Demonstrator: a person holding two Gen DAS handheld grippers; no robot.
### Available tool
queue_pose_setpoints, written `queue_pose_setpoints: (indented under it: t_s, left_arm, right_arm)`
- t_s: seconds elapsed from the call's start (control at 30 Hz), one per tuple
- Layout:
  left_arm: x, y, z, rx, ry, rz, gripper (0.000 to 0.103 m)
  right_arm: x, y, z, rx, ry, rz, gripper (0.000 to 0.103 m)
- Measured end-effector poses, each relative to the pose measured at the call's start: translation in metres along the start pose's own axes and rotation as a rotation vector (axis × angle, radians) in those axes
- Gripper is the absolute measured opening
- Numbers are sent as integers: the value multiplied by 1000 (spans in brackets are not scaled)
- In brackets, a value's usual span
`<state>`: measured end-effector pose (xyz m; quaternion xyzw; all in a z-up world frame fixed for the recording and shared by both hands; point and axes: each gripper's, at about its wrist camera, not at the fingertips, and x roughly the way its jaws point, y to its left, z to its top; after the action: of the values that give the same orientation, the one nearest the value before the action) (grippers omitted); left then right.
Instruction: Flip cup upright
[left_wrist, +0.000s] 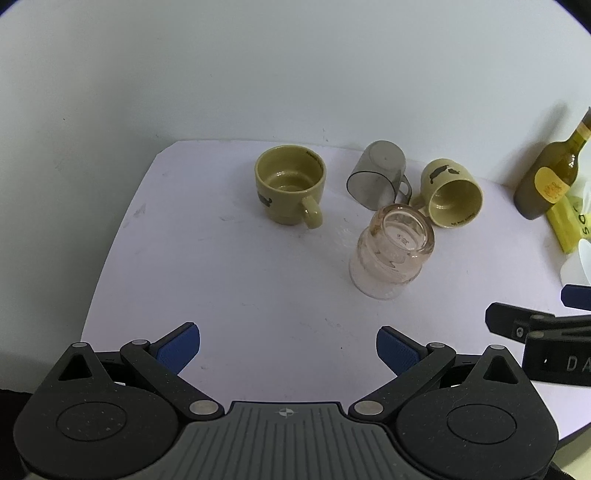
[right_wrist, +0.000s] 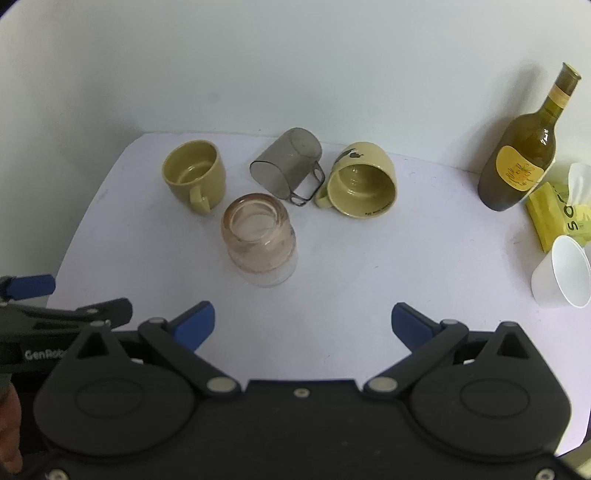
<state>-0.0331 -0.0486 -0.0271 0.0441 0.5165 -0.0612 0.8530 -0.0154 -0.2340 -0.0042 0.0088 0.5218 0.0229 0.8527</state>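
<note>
Both grippers, left (left_wrist: 288, 349) and right (right_wrist: 303, 325), hang wide open and empty. Nothing is grasped yet. Next, I judge, close on the inverted glass (right_wrist: 259, 240) and turn it.

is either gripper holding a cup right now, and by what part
Nothing is held. The left gripper and right gripper are both open, short of the cups.

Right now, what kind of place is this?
Likely a staged tabletop at home or in a lab: white table against a bare wall, mugs and cups, a bottle.
</note>
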Motion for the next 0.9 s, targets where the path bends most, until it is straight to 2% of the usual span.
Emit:
queue_pose_setpoints:
  t_s: [0.9]
  left_arm:
    - [-3,8,-2,-32,-3,21,103]
  right_arm:
    - [2,14,3,-54,11,30,103]
